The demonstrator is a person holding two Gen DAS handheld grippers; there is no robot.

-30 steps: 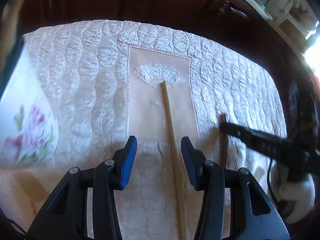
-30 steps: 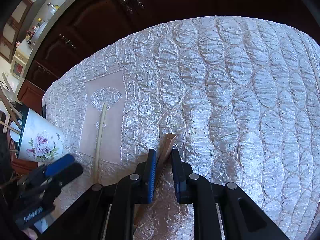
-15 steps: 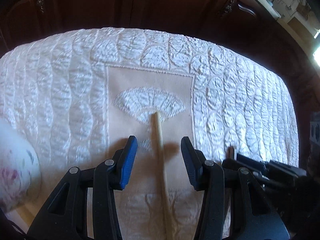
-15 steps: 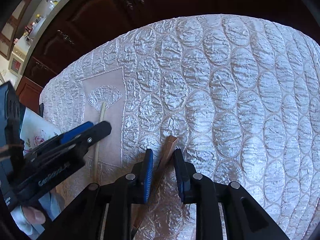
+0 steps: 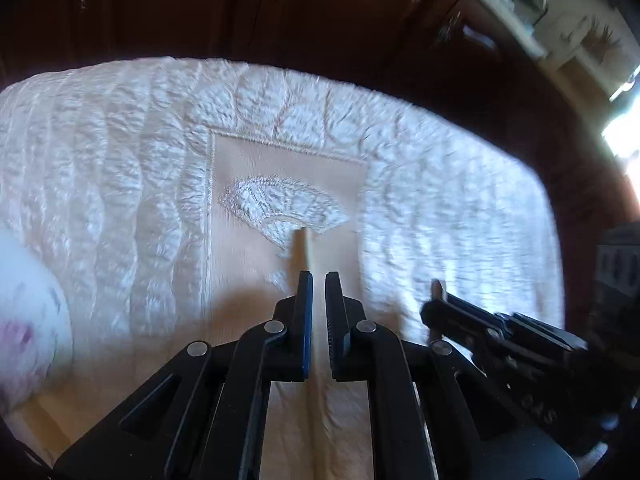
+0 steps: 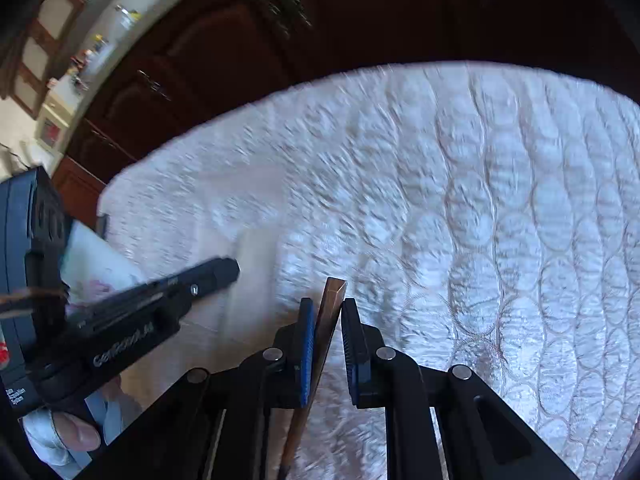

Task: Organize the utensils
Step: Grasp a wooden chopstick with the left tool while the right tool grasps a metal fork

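Observation:
A pale wooden chopstick (image 5: 305, 248) lies on the beige panel of the quilted cloth (image 5: 120, 184). My left gripper (image 5: 319, 280) is shut on it, with its tip sticking out past the fingers. My right gripper (image 6: 326, 308) is shut on a dark brown stick (image 6: 330, 308), whose squared end pokes up between the blue pads. The right gripper also shows at the right of the left wrist view (image 5: 480, 320), and the left gripper shows at the left of the right wrist view (image 6: 160, 304). A white floral cup (image 5: 24, 320) stands at the left edge, blurred.
The table is covered by a white quilted cloth (image 6: 480, 200). Dark wooden cabinets (image 5: 320, 20) stand behind the table's far edge. A kitchen counter with small items (image 6: 92, 52) is far off at the upper left.
My left gripper has closed on the pale chopstick. My right gripper keeps its hold on the dark stick. Both views have shifted slightly and are blurred.

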